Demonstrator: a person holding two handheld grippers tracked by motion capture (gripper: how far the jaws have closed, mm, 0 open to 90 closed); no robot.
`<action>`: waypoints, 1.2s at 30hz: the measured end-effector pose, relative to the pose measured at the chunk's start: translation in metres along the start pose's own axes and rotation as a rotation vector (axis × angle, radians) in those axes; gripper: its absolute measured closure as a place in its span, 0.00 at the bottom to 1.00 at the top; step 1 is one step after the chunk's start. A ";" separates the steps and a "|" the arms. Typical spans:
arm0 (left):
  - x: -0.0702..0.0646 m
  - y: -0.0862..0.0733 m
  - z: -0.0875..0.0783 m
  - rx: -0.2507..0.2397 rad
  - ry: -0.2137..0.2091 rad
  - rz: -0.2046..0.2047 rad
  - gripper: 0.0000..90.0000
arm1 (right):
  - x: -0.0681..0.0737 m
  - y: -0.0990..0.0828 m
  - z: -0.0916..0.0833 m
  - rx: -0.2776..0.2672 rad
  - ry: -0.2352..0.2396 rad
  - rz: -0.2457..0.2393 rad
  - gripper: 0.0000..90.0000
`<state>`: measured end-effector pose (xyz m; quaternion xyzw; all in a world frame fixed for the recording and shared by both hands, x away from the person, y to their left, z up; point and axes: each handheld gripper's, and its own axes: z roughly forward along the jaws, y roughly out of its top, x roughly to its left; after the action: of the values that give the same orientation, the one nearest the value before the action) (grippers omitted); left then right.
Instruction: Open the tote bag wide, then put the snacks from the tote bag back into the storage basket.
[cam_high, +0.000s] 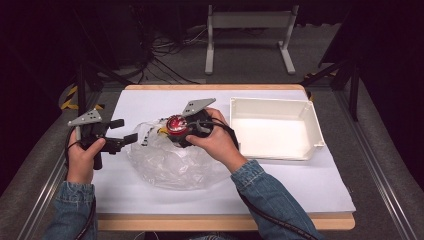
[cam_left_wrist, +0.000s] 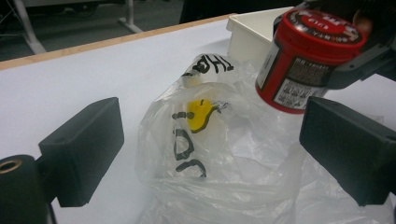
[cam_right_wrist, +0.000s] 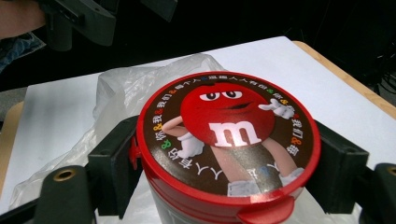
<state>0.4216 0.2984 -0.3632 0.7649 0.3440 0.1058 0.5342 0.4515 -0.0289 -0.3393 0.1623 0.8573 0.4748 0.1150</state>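
A red candy tub (cam_high: 176, 125) with a cartoon lid is held up over a crumpled clear plastic bag (cam_high: 170, 165) in the middle of the white table. My right gripper (cam_high: 179, 131) is shut on the tub (cam_right_wrist: 224, 140), one jaw on each side under the lid. The tub (cam_left_wrist: 303, 60) hangs tilted above the bag's (cam_left_wrist: 219, 149) printed mouth. My left gripper (cam_high: 125, 131) stands open at the bag's left edge. Its jaws are wide apart with bag film between them, and neither pad presses on it.
A white open bin (cam_high: 270, 101) sits at the right of the table, close behind the right hand. The bag spreads toward the front edge of the white table sheet (cam_high: 310, 185). A table frame (cam_high: 250, 22) and cables lie on the floor beyond.
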 end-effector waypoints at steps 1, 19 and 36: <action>-0.001 0.000 0.001 0.001 0.001 -0.006 0.08 | -0.001 0.000 -0.002 -0.002 -0.001 -0.003 0.25; 0.002 -0.007 -0.003 0.014 -0.075 0.021 0.03 | -0.016 0.004 -0.051 -0.015 -0.055 0.023 0.25; 0.001 -0.014 -0.007 0.010 -0.052 0.043 0.04 | -0.051 -0.003 -0.091 -0.029 -0.154 0.072 0.25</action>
<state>0.4131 0.3072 -0.3726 0.7774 0.3137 0.0955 0.5367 0.4662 -0.1205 -0.2922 0.2272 0.8325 0.4772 0.1659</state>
